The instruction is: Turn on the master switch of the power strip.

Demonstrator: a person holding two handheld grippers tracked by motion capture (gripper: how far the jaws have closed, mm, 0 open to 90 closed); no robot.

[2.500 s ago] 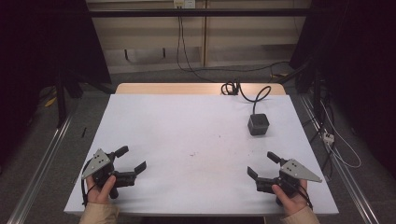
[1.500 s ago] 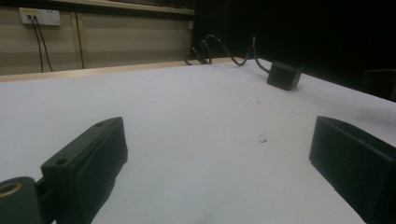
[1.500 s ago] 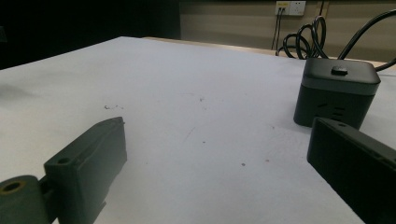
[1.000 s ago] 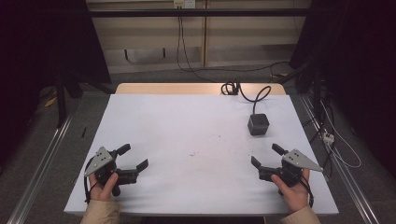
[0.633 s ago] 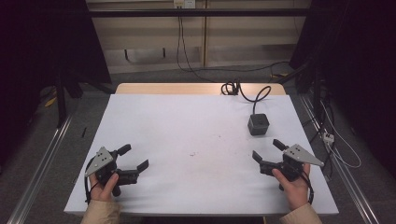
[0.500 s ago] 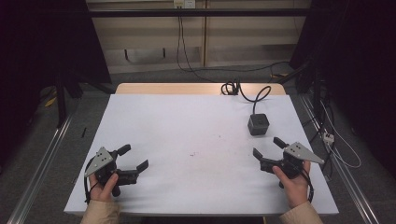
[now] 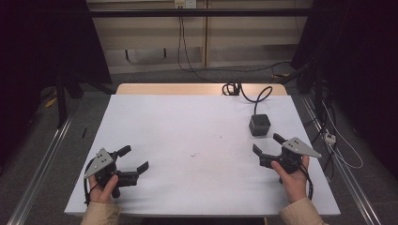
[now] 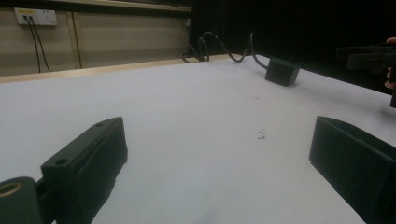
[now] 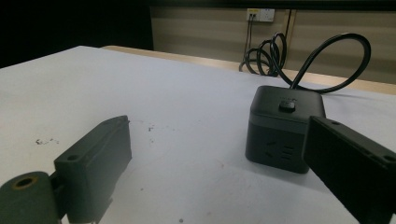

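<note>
A black cube power socket stands on the white table at the right, and its black cable coils toward the far edge. My right gripper is open just in front of the cube, a short gap away. In the right gripper view the cube sits ahead between the jaws, nearer the right one, and my right gripper holds nothing. My left gripper is open near the front left corner. Its jaws frame bare table in the left gripper view, with the cube far off.
A few small dark specks mark the table's middle. A wooden strip runs along the far edge. A wall socket and hanging cables are behind the table. A metal rail runs along the left side.
My right gripper has moved forward and slightly left, closer to the cube socket. The left gripper has barely shifted. Both stay open.
</note>
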